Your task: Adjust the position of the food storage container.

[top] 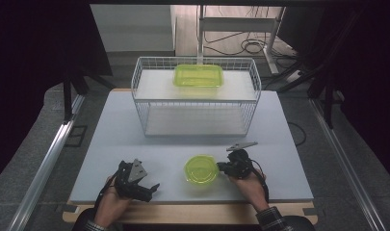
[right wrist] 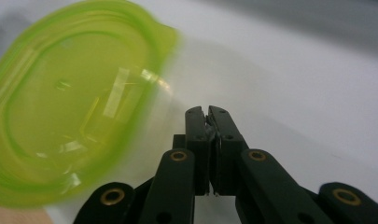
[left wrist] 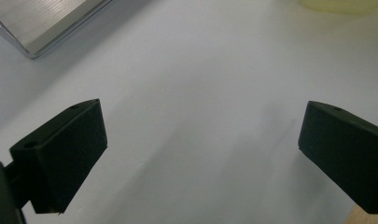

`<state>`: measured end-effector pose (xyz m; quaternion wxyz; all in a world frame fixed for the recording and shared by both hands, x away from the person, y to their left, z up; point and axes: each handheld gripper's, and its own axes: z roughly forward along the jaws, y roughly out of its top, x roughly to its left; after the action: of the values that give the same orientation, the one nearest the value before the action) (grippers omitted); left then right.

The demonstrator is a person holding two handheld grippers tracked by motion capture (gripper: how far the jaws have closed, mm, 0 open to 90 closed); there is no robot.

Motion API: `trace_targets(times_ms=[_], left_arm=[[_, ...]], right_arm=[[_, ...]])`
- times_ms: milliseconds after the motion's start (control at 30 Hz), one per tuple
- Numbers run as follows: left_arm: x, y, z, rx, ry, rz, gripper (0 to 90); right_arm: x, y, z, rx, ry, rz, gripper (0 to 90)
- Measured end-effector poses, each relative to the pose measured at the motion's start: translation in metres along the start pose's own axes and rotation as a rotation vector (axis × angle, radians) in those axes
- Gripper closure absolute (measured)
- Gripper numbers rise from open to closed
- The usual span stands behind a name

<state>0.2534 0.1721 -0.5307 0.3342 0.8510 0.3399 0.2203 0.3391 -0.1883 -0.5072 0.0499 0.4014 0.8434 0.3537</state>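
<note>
A round, clear green container point(top: 201, 169) with its lid on sits near the front middle of the white table point(top: 125, 139). In the right gripper view the round container point(right wrist: 74, 102) spreads across the left half. My right gripper point(top: 220, 167) lies level just to its right, pointing at its rim. Its jaws point(right wrist: 207, 112) are shut with nothing between them, a small gap short of the lid's tab. My left gripper point(top: 151, 191) rests at the front left, open and empty point(left wrist: 201, 128), well apart from the container.
A white wire rack point(top: 195, 100) stands at the back of the table with a rectangular green container point(top: 199, 75) on its top shelf. A shiny metal corner point(left wrist: 42, 23) shows ahead of the left gripper. The wooden table edge point(top: 192, 211) runs along the front.
</note>
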Motion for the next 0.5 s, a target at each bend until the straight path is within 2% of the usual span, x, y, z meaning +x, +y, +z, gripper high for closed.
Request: trace_targets(times_ms=[67,267,367,500], left_arm=[[0.0,0.0,0.0,0.0,0.002,-0.001,0.8],[0.0,0.0,0.0,-0.001,0.005,-0.002,0.9],[0.0,0.0,0.0,-0.008,0.003,-0.009,0.9],[0.001,0.0,-0.001,-0.008,-0.001,-0.02,0.9]], right_arm=[[-0.003,-0.002,-0.006,-0.016,-0.007,-0.003,84.3],[-0.003,-0.008,-0.023,-0.062,-0.055,-0.074,72.0],[-0.003,-0.011,-0.031,-0.079,-0.081,-0.101,60.7],[-0.005,-0.014,-0.035,-0.1,-0.094,-0.116,42.4]])
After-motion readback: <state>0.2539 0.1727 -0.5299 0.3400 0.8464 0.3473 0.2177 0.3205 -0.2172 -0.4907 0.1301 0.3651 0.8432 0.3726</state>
